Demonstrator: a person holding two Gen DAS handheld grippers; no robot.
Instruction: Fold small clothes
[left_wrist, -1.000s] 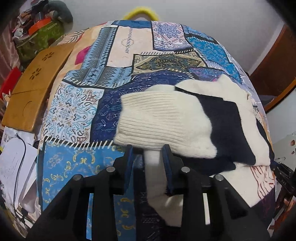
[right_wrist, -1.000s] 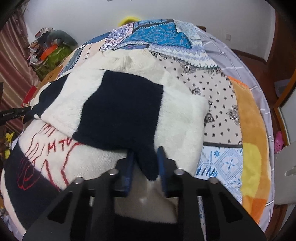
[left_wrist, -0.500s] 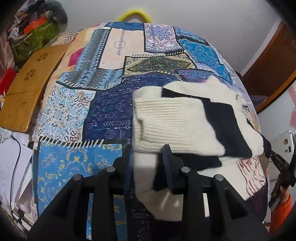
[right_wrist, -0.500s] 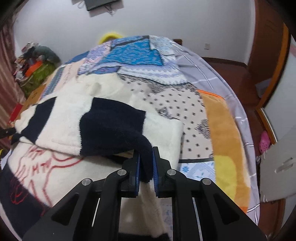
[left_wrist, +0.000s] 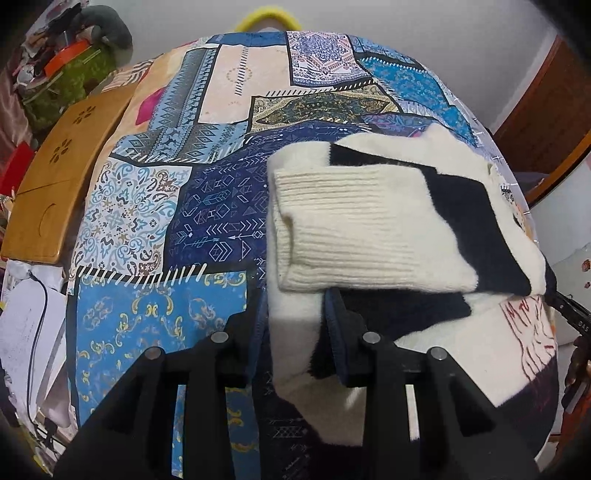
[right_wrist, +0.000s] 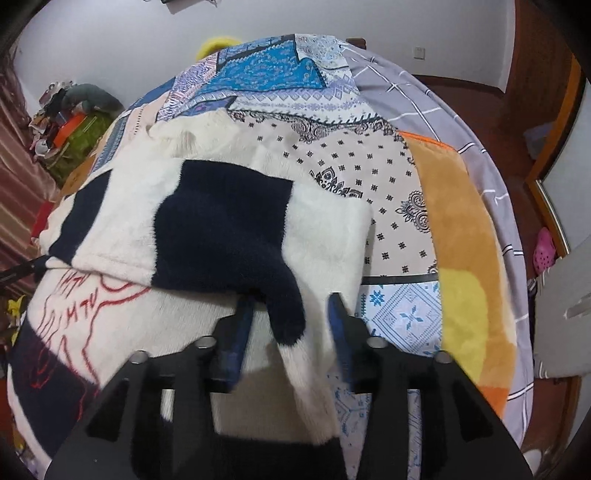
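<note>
While the left gripper (left_wrist: 295, 317) pinches a thick cream fold of the fleece garment (left_wrist: 369, 229) between its blue-padded jaws, the right gripper (right_wrist: 291, 317) has just been opening; a dark tongue of the fabric hangs between its parted jaws without either pad pressing on it. By the look of it, the top portion has been brought down over the body, so one fold seems done on the right side and not yet let go on the left; smoothing and any further halving appear to remain.

The garment lies on the bed, spread across the near part of a patchwork quilt (left_wrist: 207, 229). It is plush and deep-piled, cream with broad navy blocks, and a ribbed cream cuff or hem (left_wrist: 354, 240) lies flat on top. Red scrawled lettering (right_wrist: 70, 295) marks the lower layer. Farther right, an orange and yellow fleece blanket (right_wrist: 461, 240) lies alongside; beyond the quilt's left edge sits a wooden lap tray (left_wrist: 55, 184).
</note>
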